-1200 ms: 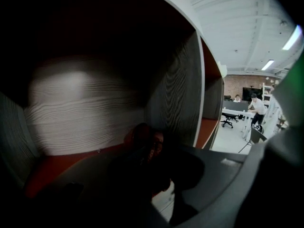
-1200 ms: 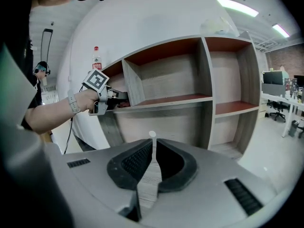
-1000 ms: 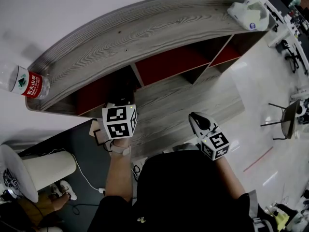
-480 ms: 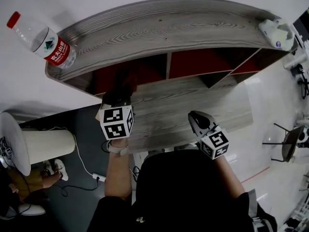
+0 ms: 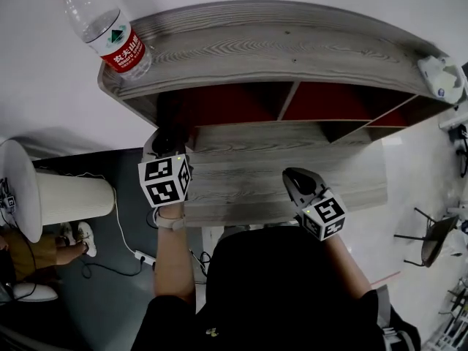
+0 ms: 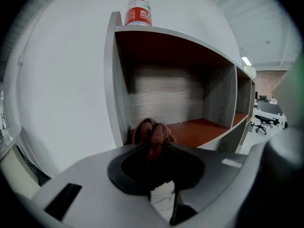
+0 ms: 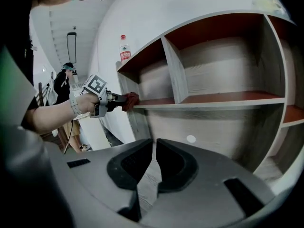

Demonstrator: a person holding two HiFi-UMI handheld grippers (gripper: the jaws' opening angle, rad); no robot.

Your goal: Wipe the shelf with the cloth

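Note:
The shelf [image 5: 278,50] is grey wood with red-lined compartments [image 6: 199,127]. My left gripper [image 5: 168,139] is at the left end of the upper compartment, shut on a dark red cloth [image 6: 152,134]. The cloth is bunched between the jaws and lies against the compartment's front left corner. The right gripper view shows that cloth [image 7: 130,100] at the shelf's front edge [image 7: 213,99], with the left gripper [image 7: 116,102] behind it. My right gripper [image 5: 296,178] hangs in front of the lower board, shut with nothing in it [image 7: 155,148].
A water bottle with a red label [image 5: 102,26] stands on the shelf top at its left end. A white object [image 5: 442,77] sits at the top's right end. A white round stand [image 5: 44,203], a floor cable [image 5: 142,258] and a person [image 5: 29,254] are at the left.
My left gripper has carried the cloth leftward along the upper compartment to its left end. The head view has swung left. The right gripper has hardly moved.

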